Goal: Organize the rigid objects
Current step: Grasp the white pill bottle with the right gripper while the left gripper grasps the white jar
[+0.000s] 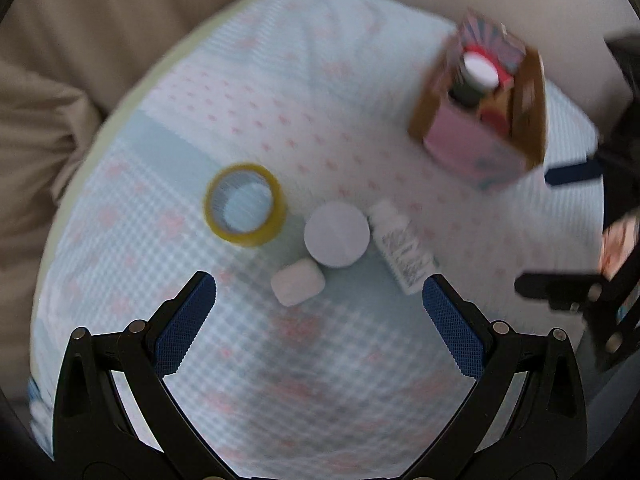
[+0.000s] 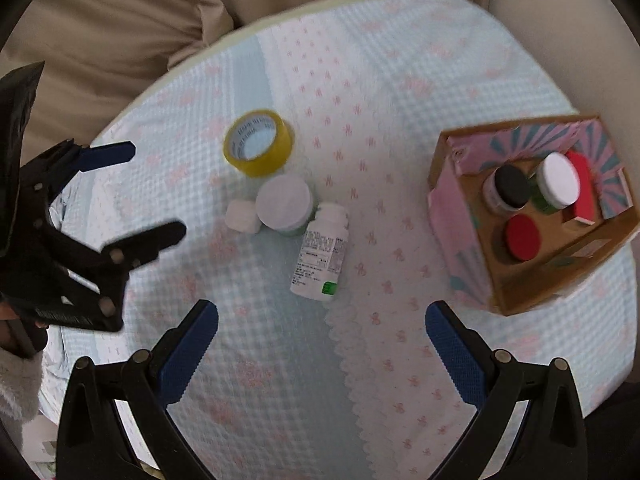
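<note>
A yellow tape roll, a white-lidded round jar, a small white case and a white bottle lying on its side lie together on a round cushion. A cardboard box holds several jars and a red block. My left gripper is open and empty just short of the white case. My right gripper is open and empty just short of the bottle.
Beige sofa cushions surround the cushion on the far side. A fuzzy white sleeve shows at the lower left of the right wrist view.
</note>
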Demonstrator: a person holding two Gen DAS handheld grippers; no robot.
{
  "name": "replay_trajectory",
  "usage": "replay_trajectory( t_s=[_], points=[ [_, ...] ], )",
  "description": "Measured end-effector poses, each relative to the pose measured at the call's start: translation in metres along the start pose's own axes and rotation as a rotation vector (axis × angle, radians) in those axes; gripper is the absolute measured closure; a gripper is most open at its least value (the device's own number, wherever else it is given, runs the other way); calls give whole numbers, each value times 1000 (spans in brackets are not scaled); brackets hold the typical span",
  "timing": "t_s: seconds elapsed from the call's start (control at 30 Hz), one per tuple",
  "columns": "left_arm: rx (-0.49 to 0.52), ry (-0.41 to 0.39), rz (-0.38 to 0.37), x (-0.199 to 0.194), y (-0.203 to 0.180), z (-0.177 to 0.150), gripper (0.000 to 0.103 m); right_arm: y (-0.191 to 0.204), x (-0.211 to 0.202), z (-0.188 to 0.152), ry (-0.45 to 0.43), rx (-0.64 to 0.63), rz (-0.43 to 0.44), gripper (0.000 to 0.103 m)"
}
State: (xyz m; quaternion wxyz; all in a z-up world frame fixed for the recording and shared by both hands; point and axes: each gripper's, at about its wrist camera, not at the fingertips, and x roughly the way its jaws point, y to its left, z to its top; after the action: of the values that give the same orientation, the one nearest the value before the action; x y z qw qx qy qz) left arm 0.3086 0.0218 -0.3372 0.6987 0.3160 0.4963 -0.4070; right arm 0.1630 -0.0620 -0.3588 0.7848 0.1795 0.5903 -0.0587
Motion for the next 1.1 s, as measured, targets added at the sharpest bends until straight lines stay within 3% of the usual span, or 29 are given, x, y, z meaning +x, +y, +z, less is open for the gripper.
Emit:
replay_trajectory(
  t_s=[0.3,0.4,0.5,0.67,0.8,0.93,1.1],
  points=[
    [338,31,-41,74,-20,7,4,-26,74,14,81,147,86,0],
    [470,33,-40,96,-30,13,5,-32,98,14,94,189,120,9],
    [552,55,-55,118,-34,16,13,-34,116,15,92,218,148,13],
    [601,89,-71,146,-34,17,22,-34,136,18,107,255,166,28],
    [565,105,-102,160,-31,19,34,-34,149,21,125,274,170,34],
    [573,74,-94,161,-33,17,34,-32,158,23,149,270,169,57],
    [549,65,-94,160,-33,16,34,-28,157,22,138,260,151,57]
  ],
)
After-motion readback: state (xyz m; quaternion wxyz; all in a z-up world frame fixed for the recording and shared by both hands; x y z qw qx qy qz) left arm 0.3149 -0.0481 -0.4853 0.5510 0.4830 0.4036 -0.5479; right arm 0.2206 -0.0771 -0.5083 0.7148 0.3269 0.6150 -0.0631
